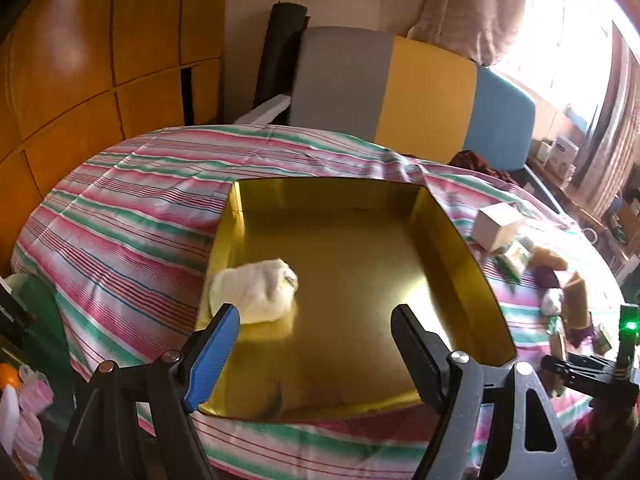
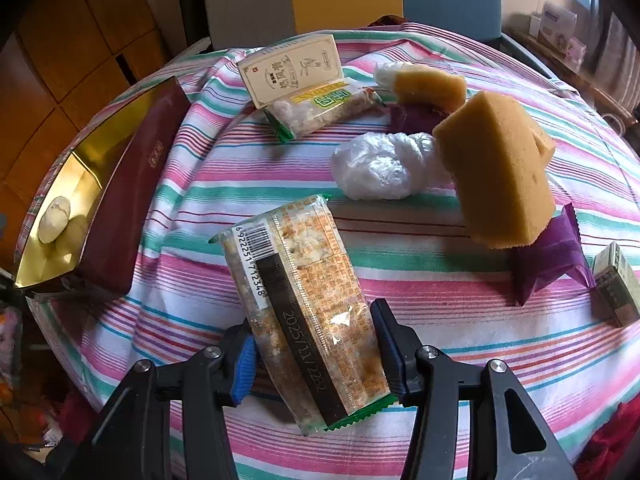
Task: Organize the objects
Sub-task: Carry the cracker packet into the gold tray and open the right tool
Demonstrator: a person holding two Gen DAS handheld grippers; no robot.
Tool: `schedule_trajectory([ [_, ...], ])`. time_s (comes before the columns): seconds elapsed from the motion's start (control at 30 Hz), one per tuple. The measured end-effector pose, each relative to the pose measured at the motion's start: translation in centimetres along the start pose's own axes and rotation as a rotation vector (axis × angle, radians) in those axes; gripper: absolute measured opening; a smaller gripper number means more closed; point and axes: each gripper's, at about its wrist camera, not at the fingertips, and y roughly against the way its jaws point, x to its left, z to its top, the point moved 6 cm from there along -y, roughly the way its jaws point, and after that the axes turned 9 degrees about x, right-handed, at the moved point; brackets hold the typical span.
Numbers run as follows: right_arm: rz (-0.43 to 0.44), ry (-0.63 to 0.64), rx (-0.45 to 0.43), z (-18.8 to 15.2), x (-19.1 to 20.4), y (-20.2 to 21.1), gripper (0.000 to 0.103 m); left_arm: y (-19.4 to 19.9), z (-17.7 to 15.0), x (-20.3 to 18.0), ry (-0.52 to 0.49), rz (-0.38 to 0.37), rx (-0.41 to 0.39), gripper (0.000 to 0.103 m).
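Left claw (image 1: 314,334) open, empty, over gold box (image 1: 452,236); right claw (image 2: 314,354) clamped on snack packet (image 2: 304,300).

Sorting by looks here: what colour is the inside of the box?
Shiny gold inside the box; best seen from the left wrist view.

Left gripper (image 1: 316,328) gapes empty, angled downward; right gripper (image 2: 314,354) is clamped, pitched steeply.

Home: curtains (image 1: 480,4), striped tablecloth (image 1: 132,208)
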Motion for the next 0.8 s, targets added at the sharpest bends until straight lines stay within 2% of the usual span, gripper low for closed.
schedule_trajectory([
  [0.23,0.044,0.009,-0.006,-0.4,1.7,0.1,0.052,-0.4,-1.4,-1.7,-0.042,-0.012,0.023,0.079],
  [0.4,0.054,0.021,-0.007,-0.3,2.7,0.0,0.052,0.0,-1.8,-1.9,-0.046,0.003,0.026,0.079],
  [0.5,0.097,0.023,-0.012,0.0,3.8,0.4,0.052,0.5,-1.8,-1.6,-0.05,0.022,0.019,0.079],
  [0.63,0.138,0.069,-0.052,1.5,6.8,1.8,0.052,1.0,-1.7,-1.2,-0.045,0.043,0.013,0.079],
  [0.8,0.186,0.182,-0.103,4.0,12.8,3.8,0.052,1.3,-1.6,-0.7,-0.046,0.061,0.008,0.079],
])
